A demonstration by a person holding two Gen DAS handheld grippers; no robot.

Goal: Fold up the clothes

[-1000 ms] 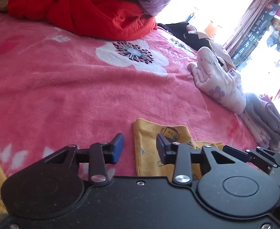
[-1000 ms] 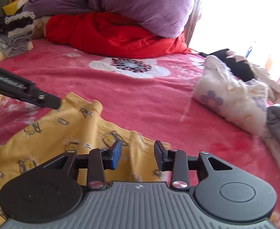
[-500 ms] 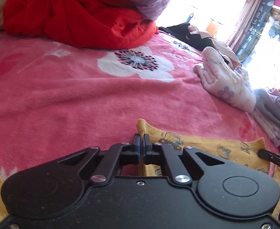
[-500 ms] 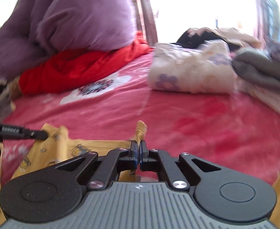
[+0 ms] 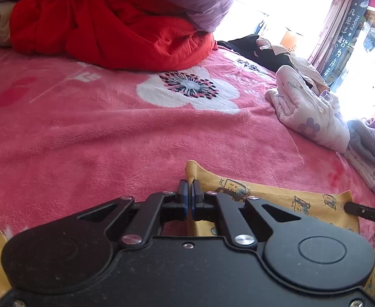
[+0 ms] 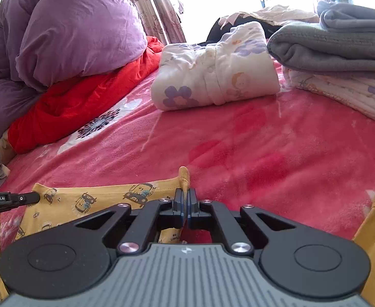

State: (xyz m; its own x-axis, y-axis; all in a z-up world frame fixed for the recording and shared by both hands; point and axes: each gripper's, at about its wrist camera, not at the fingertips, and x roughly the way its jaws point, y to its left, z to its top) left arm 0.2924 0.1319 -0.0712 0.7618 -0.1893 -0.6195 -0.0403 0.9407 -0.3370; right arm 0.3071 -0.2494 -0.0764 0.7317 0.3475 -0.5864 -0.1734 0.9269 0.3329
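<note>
Left wrist view: the left gripper (image 5: pixel 189 188) pinches a corner of the yellow garment (image 5: pixel 272 196) lying on the pink blanket (image 5: pixel 98 138), jaws fully closed. The right gripper (image 6: pixel 185 197) likewise clamps another corner.

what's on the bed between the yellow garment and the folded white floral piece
Nothing: in the right wrist view only bare pink blanket lies between the yellow garment and the folded white floral garment.

Two grippers (image 5: pixel 190 192) (image 6: pixel 185 199), one yellow garment (image 6: pixel 90 199) — three folded piles (image 6: pixel 213 71).
</note>
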